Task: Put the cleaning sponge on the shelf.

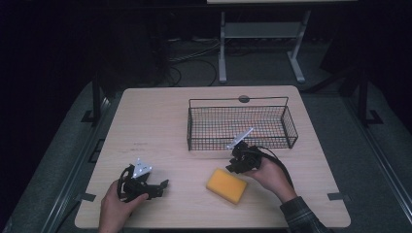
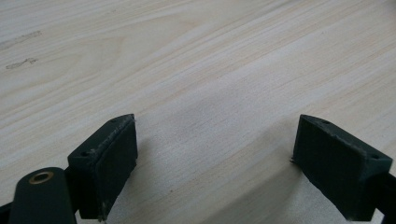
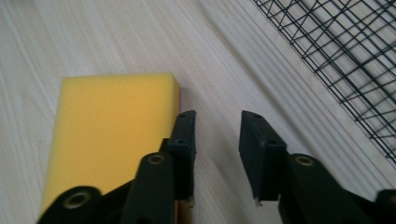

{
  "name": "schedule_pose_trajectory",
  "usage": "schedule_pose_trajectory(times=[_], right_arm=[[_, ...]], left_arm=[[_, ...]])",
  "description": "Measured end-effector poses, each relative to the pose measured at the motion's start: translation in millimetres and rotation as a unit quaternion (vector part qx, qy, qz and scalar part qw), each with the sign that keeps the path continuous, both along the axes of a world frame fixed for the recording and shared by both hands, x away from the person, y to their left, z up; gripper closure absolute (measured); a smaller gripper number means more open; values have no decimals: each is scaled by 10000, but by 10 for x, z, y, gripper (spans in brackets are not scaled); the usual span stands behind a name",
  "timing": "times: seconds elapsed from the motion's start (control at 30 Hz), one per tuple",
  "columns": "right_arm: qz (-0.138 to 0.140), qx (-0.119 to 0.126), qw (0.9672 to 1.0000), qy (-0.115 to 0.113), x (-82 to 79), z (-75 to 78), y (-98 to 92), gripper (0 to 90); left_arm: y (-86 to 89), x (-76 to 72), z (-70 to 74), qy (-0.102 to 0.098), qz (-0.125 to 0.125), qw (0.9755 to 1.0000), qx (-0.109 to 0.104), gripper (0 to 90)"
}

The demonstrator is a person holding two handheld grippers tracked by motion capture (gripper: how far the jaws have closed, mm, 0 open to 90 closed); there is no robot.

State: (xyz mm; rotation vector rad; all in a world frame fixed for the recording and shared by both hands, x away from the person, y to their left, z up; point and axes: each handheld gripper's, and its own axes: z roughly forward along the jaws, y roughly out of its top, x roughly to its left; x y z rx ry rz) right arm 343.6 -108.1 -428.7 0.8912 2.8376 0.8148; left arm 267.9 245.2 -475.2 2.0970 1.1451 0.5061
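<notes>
Yellow sponge lies flat on the pale wood-grain table, near edge, right of centre. Rectangular block, soft matte foam, rounded corners; turned at a slant to the table edge in the high view. In the right gripper view a thin reddish-pink layer shows along the sponge's lower side edge, under the yellow. No print or label readable on it.

Black wire basket stands on the far right part of the table, open top, thin handle bar along its far rim. Its mesh crosses the upper right of the right gripper view. Well apart from the sponge.

Right gripper, held in the right hand, sits between sponge and basket, just beside the sponge's far right corner. In its own view the right gripper's jaws stand parted with a narrow gap over bare table; one jaw lies along the sponge's long edge, touching or nearly so, cannot tell which. Nothing between the jaws.

Left gripper, in the left hand, rests low at the near left of the table, well apart from the sponge. Left gripper's jaws spread wide, bare table between them.

Faint dark marks on the table at upper left of the left gripper view; not readable as writing.
</notes>
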Motion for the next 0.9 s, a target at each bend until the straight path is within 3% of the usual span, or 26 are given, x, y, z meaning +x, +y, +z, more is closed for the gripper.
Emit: schedule_pose_trajectory(times=[0.23,0.33,0.4,0.47,0.53,0.63,0.9], right_arm=[[-145,-66,9997,175,-60,71,-31,378],[-155,-54,9997,174,-82,93,-47,339],[-196,-38,9996,220,-119,118,-53,247],[-189,-80,9996,202,-133,124,-54,219],[-237,-143,9994,208,-185,137,-39,100],[-248,-218,9992,242,-220,136,-22,22],[-165,-374,9987,289,-324,113,24,15]], left_arm=[[0,0,0,-1,0,10000,0,129],[0,0,0,0,0,10000,0,129],[0,0,0,-1,0,10000,0,129],[0,0,0,0,0,10000,1,129],[1,0,0,-3,-3,10000,3,129],[1,1,0,-5,-5,10000,9,129],[1,1,0,-5,-5,10000,6,129]])
